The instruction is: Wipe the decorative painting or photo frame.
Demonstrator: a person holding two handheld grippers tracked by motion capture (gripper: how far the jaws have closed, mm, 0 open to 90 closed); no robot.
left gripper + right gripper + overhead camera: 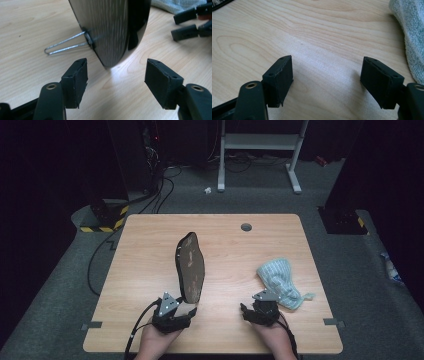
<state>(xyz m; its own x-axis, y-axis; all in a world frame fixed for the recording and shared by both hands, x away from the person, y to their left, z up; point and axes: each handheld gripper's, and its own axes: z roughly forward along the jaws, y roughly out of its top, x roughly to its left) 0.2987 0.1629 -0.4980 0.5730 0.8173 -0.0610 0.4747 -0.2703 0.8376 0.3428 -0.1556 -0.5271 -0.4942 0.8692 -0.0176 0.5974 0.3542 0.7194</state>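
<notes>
From above, the high view: a dark oval board (pixel 190 267) stands on edge near the middle of the wooden table (pixel 150 245), its lower tip just ahead of your left gripper (pixel 176 312). Your right gripper (pixel 257 312) rests near the table's front edge, beside a crumpled pale blue cloth (pixel 279 282). The step in hand appears to be leaving the board propped upright; judge its balance before you draw the left hand farther off, and withdraw straight back so neither jaw brushes the tip.

Along the left gripper view: the jaws stand wide, apart from the board (pixel 112 30) on both sides, nothing pressed between them. The board shows a dark, glossy face with a pale streaked grain and a narrow rounded end touching the table. A bent wire stand (pixel 66 46) leaves its back and rests on the wood; that stand likely carries the tilt, so avoid nudging it.

Along the right gripper view: the jaws stand wide and empty over bare table, the cloth (pixel 412 37) at the right edge. Reach for it only once the board seems steady.
</notes>
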